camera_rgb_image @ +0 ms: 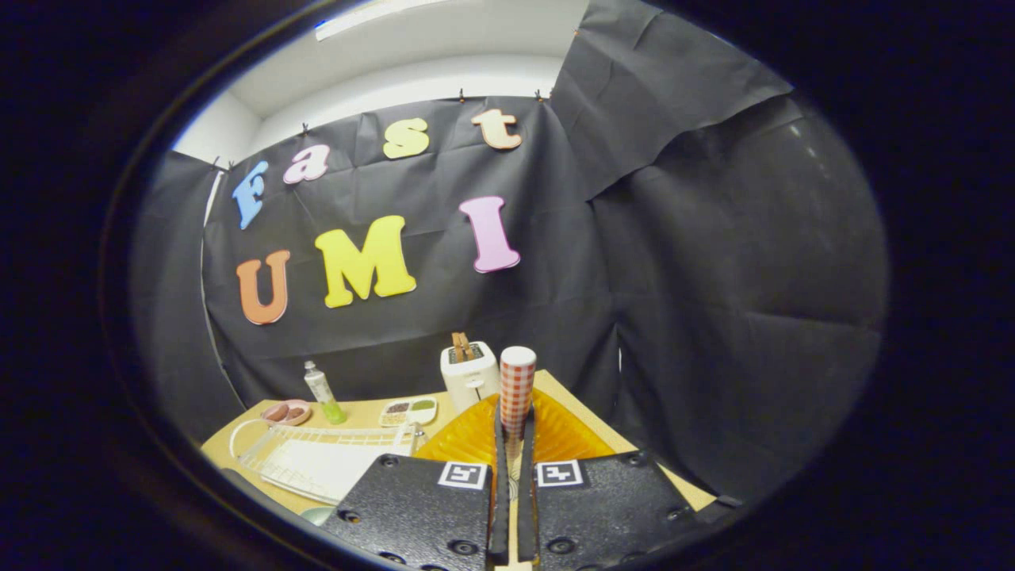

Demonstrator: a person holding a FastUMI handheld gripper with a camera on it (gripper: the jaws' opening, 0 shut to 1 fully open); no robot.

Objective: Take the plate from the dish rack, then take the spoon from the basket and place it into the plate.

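Both fingers of the gripper [514, 444] are pressed on the spoon [517, 388] by its checkered handle above the orange plate [555, 436], so it should be lowered slowly to the plate's middle before release

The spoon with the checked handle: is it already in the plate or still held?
Still held: the gripper is shut on the spoon, whose handle stands upright between the fingers, above the orange plate. Contact with the plate: cannot tell.
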